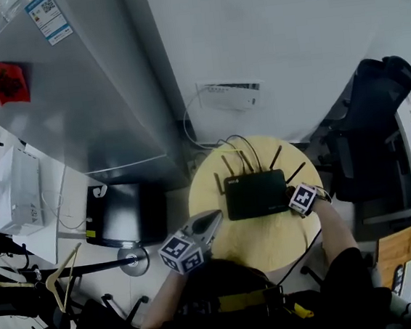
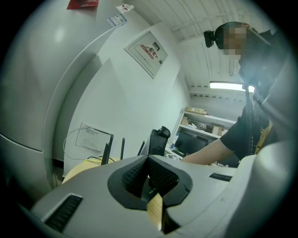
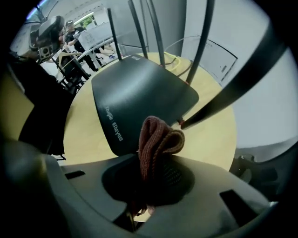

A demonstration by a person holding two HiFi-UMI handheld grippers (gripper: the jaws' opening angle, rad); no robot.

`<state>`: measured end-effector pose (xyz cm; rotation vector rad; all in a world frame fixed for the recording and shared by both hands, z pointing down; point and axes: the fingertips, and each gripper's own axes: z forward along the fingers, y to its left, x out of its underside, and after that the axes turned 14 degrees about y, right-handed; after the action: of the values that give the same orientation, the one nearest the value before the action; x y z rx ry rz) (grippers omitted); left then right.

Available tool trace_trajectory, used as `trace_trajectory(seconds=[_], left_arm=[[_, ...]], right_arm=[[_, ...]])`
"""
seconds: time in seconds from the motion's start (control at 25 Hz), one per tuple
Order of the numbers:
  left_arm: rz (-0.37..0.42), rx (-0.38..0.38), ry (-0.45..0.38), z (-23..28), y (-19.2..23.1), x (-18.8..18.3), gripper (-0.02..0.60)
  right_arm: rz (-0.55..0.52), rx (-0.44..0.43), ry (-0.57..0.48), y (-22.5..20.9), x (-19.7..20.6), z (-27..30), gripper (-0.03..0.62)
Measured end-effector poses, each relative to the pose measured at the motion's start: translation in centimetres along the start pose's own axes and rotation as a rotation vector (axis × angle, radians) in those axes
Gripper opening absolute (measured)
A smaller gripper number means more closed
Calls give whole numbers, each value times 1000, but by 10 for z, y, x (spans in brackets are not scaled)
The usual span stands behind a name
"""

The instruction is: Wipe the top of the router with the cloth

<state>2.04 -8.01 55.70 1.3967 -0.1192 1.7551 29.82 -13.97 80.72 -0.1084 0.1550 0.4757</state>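
Router lies flat and black in the middle of a round wooden table, its antennas standing up along the far edge toward the wall. The right gripper is at the router's right edge, jaws clenched on a bunched reddish-brown cloth that pokes out past the tips and hangs over the near corner of the router's top. Whether the cloth actually presses on the casing I cannot tell. The left gripper is held over the table's left rim, clear of the router, its jaws closed together at the tips with nothing between them. A dark chair stands to the right of the table.
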Motion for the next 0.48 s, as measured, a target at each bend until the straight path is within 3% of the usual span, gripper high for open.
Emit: trace_trajectory(seconds=[0.12,0.28,0.48], left_arm=[[-1,20,0,2,-2,-2,-2],[11,41,4,3,-6,-3,-2],[16,58,1,-2,-9,-6,-2]], right_arm=[[-30,-26,36,15,9,6,61],[-50,41,49,12,12,5,61],[45,-62,29,36,14,10,61]])
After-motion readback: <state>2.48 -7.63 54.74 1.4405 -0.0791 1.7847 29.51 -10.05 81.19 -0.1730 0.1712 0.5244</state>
